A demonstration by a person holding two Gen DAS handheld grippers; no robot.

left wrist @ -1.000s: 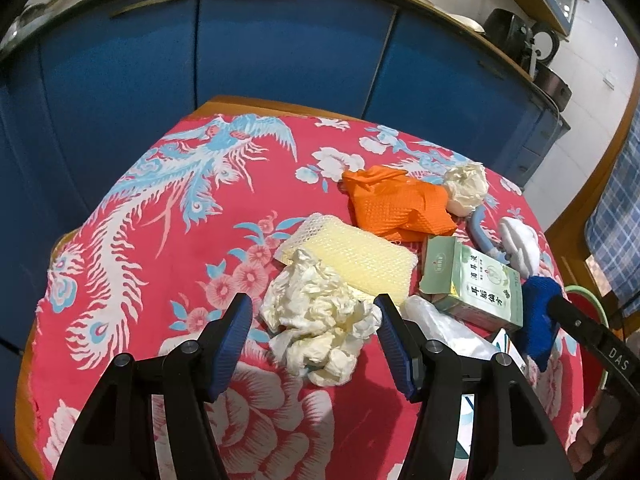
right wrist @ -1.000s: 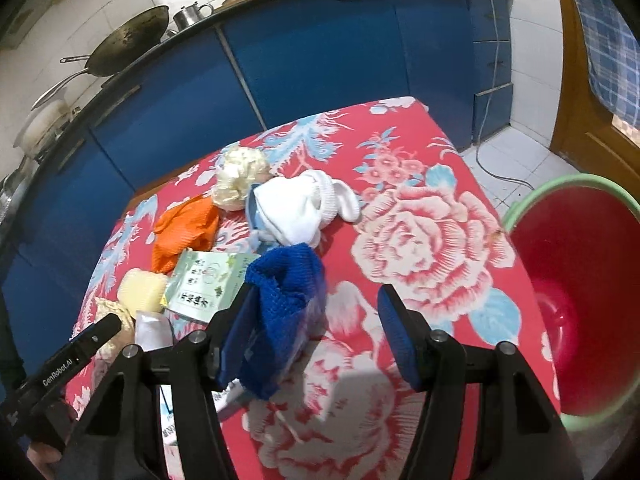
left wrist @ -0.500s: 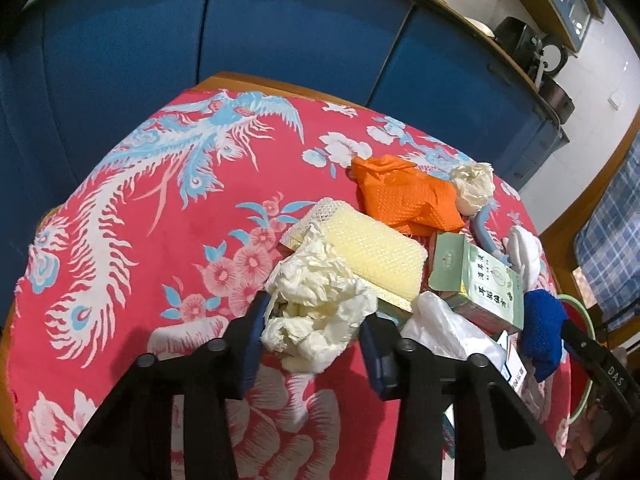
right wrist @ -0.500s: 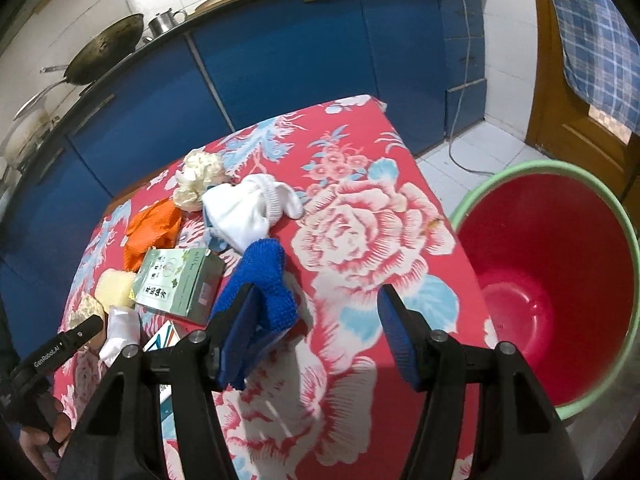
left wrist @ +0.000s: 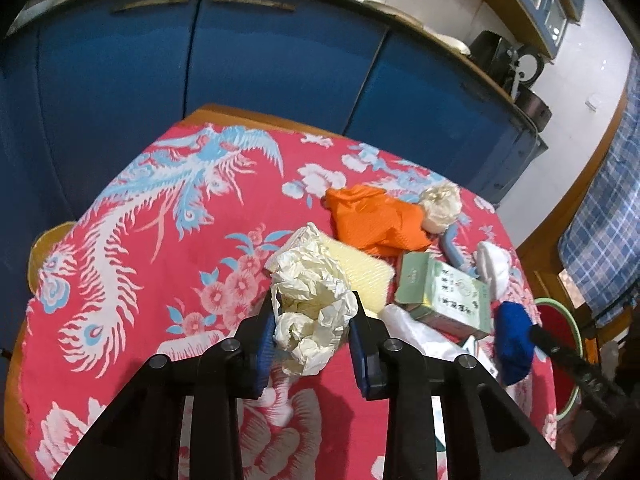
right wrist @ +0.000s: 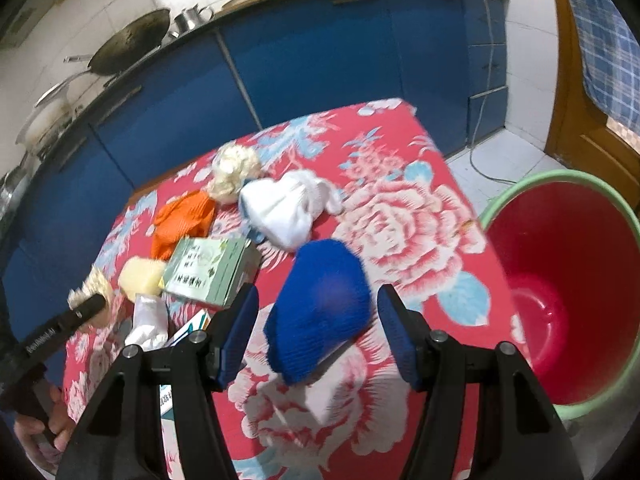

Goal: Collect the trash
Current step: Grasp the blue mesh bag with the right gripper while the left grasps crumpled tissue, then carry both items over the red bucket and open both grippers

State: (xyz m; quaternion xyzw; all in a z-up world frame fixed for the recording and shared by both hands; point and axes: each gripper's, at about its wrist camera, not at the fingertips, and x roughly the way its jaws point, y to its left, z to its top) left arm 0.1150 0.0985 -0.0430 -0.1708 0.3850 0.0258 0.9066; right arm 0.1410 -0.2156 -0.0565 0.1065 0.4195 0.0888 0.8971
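Observation:
My left gripper (left wrist: pixel 312 332) is shut on a crumpled cream paper wad (left wrist: pixel 310 304) and holds it over the red flowered tablecloth (left wrist: pixel 160 240). My right gripper (right wrist: pixel 316 320) is open, its jaws on either side of a blue knitted cloth (right wrist: pixel 320 316) lying on the cloth-covered table. The blue cloth also shows in the left wrist view (left wrist: pixel 514 344). A red bucket with a green rim (right wrist: pixel 560 288) stands on the floor to the right of the table.
On the table lie an orange cloth (left wrist: pixel 372 220), a yellow sponge (left wrist: pixel 364 268), a green box (left wrist: pixel 444 296), a second paper wad (left wrist: pixel 440 204), a white cloth (right wrist: pixel 284 208) and a white plastic bag (right wrist: pixel 148 320). Blue cabinets (left wrist: pixel 240 60) stand behind.
My left gripper has closed on the cream paper wad and lifted it slightly. My right gripper has moved so the blue cloth sits between its open jaws.

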